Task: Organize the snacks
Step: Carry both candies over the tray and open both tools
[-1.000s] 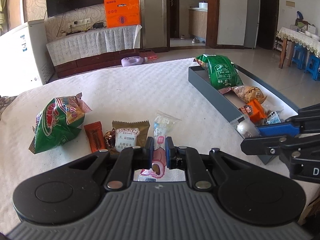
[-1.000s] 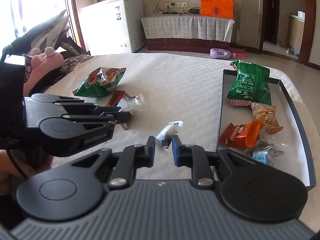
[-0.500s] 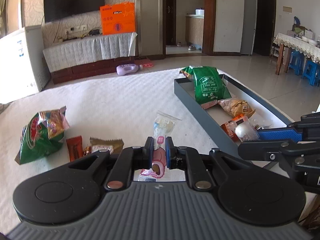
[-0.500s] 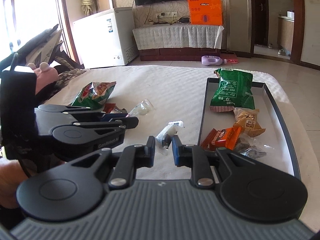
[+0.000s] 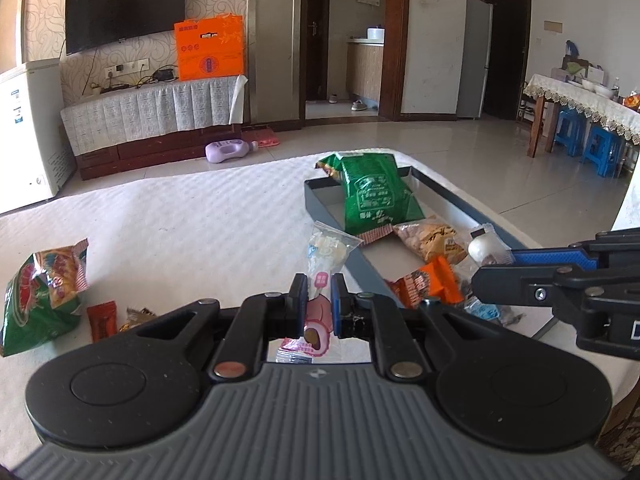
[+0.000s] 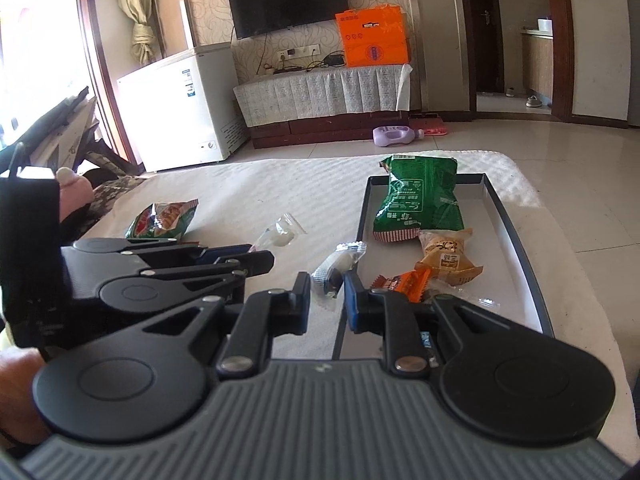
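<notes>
My left gripper (image 5: 319,296) is shut on a clear-wrapped snack (image 5: 326,252) with a pink label and white filling, held above the white tablecloth beside the grey tray's near wall (image 5: 324,208). In the right wrist view, my right gripper (image 6: 328,292) is shut on a small silver-and-clear wrapped snack (image 6: 336,266), right at the left rim of the tray (image 6: 513,236). Lying in the tray are a green bag (image 6: 420,204), a yellow-brown packet (image 6: 448,256) and an orange packet (image 6: 404,284). The left wrist view catches the right gripper (image 5: 478,276) over the tray.
On the cloth to the left lie a green-and-red chips bag (image 5: 40,296), a small red packet (image 5: 102,320) and a brown wrapper (image 5: 136,316). The left gripper (image 6: 262,258) hangs just left of the right one. A hand (image 6: 16,396) shows at bottom left.
Both grippers, still shut on their snacks, have travelled toward the tray. The loose snacks on the cloth have slid off to the left in the left wrist view.
</notes>
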A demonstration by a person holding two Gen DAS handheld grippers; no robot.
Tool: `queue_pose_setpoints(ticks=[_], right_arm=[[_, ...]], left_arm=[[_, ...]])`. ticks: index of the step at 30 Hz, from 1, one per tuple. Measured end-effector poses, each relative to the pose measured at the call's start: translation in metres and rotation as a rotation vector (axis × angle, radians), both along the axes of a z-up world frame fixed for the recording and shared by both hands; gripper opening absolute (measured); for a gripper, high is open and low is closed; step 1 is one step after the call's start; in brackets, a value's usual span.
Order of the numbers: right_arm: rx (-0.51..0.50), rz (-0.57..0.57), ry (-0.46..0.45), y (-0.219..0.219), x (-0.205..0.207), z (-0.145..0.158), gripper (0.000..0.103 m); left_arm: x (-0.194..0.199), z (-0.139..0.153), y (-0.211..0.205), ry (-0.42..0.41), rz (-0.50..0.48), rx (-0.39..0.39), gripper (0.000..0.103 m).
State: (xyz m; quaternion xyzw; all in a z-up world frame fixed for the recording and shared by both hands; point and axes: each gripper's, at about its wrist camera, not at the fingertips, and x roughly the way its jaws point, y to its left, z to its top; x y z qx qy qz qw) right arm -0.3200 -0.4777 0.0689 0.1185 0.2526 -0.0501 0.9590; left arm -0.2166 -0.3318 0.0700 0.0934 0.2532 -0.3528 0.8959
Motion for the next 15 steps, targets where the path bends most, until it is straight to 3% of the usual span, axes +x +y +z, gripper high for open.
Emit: queue_pose_setpoints(ticks=[15], right_arm=[[0.037, -0.117, 0.016, -0.042, -0.008, -0.007, 0.021]], left_arm=[[0.013, 0.007, -0.058, -0.005, -0.081, -0.045, 0.015]])
